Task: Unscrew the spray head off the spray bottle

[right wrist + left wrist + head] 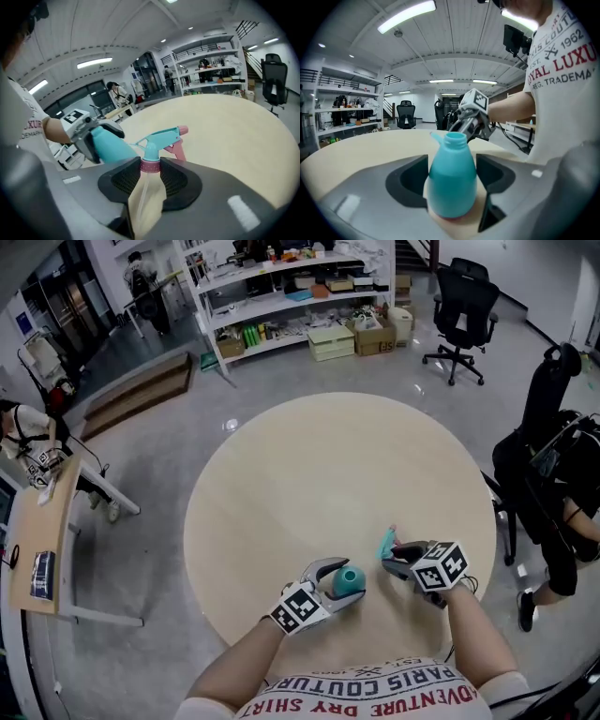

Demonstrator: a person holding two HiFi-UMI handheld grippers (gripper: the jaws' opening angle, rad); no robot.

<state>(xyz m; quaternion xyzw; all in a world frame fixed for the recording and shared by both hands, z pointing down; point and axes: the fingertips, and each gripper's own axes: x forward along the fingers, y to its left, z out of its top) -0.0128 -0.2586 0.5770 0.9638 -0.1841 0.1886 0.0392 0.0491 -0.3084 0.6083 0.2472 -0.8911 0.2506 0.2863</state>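
Observation:
The teal spray bottle (350, 580) has a bare, open neck (454, 138) with no head on it. My left gripper (341, 581) is shut on the bottle's body (452, 180), just above the round beige table (309, 474). The spray head (386, 545), teal with a pink trigger and nozzle tip, is apart from the bottle, a little to its right. My right gripper (150, 169) is shut on its pink collar (150, 165), head upright (161, 138), with the clear dip tube hanging between the jaws. The bottle (110, 145) shows to the left in the right gripper view.
White shelving (281, 296) with boxes stands at the far side. A black office chair (464, 306) is at the back right, another chair with a seated person (562, 474) at the right. A wooden desk (42, 540) stands to the left.

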